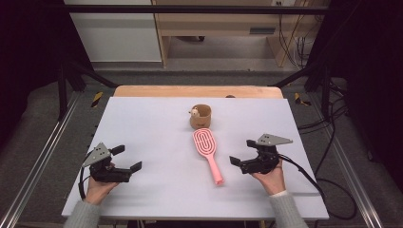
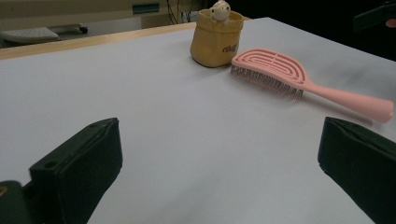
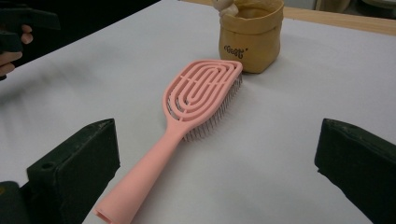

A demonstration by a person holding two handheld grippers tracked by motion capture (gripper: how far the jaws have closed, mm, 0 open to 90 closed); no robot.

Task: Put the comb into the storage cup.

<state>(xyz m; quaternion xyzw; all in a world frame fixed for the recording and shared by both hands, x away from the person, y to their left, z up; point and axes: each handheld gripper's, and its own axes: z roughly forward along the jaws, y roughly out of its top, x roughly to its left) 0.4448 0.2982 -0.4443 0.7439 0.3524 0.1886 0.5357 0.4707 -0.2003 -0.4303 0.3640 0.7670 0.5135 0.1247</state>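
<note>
Currently: one pink hairbrush [image 1: 207,152] flat on white table [image 1: 142,128], bristles down, head touching the front of the one tan fabric pouch [image 1: 201,117], handle running away from pouch toward the person, end angled slightly to the right-hand side. Right gripper [image 1: 243,154] just right of the handle, jaws spread wide, holding nothing; clearly nearer. Left gripper [image 1: 127,158] well apart on the brush's other side, also spread and empty. Likely a right-side pick across the handle, square to its long axis. Small figure [image 2: 219,9] peeking out of the pouch. Count: two grippers, one brush, one pouch.
</note>
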